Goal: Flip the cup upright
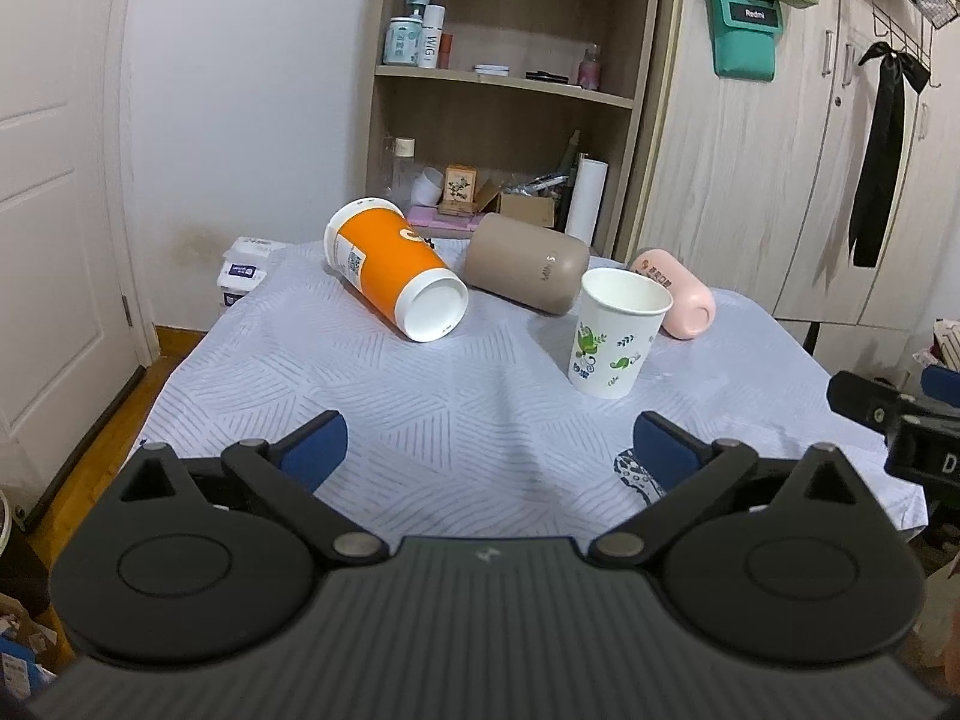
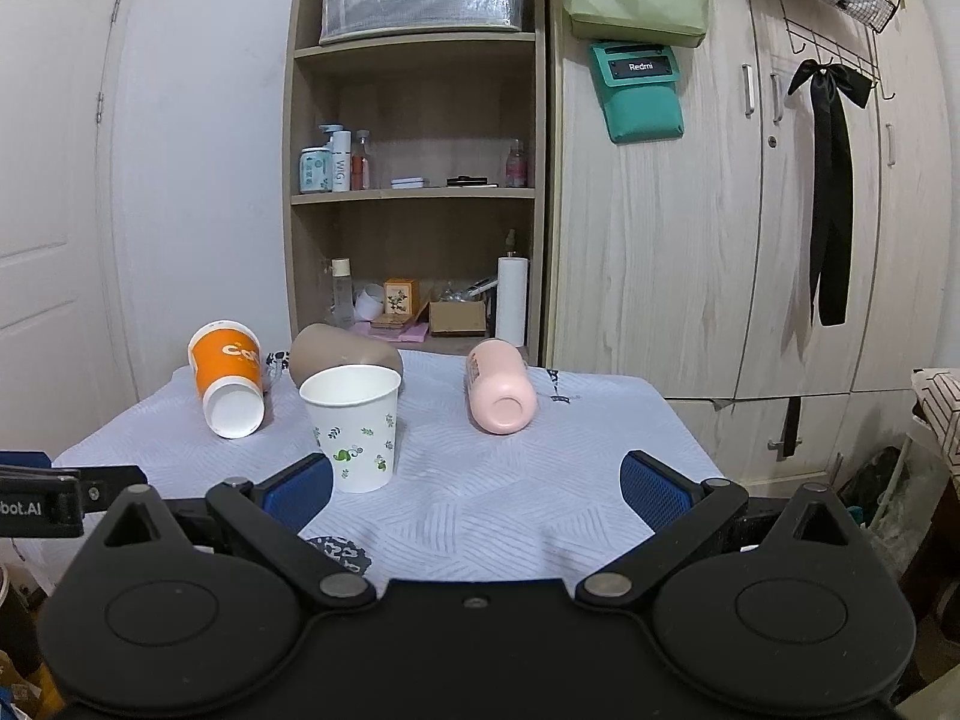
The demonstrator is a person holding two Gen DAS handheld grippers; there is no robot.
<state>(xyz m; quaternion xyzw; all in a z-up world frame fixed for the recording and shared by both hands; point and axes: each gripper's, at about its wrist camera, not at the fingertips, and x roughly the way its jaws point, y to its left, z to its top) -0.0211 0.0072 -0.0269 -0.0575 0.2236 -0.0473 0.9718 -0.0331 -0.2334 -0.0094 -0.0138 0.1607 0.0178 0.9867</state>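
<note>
I have both claws spread wide and empty, the left claw (image 1: 489, 450) and right claw (image 2: 477, 489) hovering at the near table (image 1: 420, 420) edge for a clear view. The white paper cup (image 1: 615, 339) stands upright; the orange cup (image 1: 393, 270), brown cup (image 1: 525, 264) and pink cup (image 2: 501, 396) lie sideways farther back.

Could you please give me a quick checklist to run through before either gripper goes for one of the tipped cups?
1. Left gripper open, nothing held: ok.
2. Right gripper open, nothing held: ok.
3. White leaf-print cup upright already: ok.
4. Orange cup, brown cup and pink cup upright: not ok, all on their sides.
5. Orange cup apart from brown cup for finger room: cannot tell.
6. Cloth lying flat: not ok, slightly rumpled.
</note>
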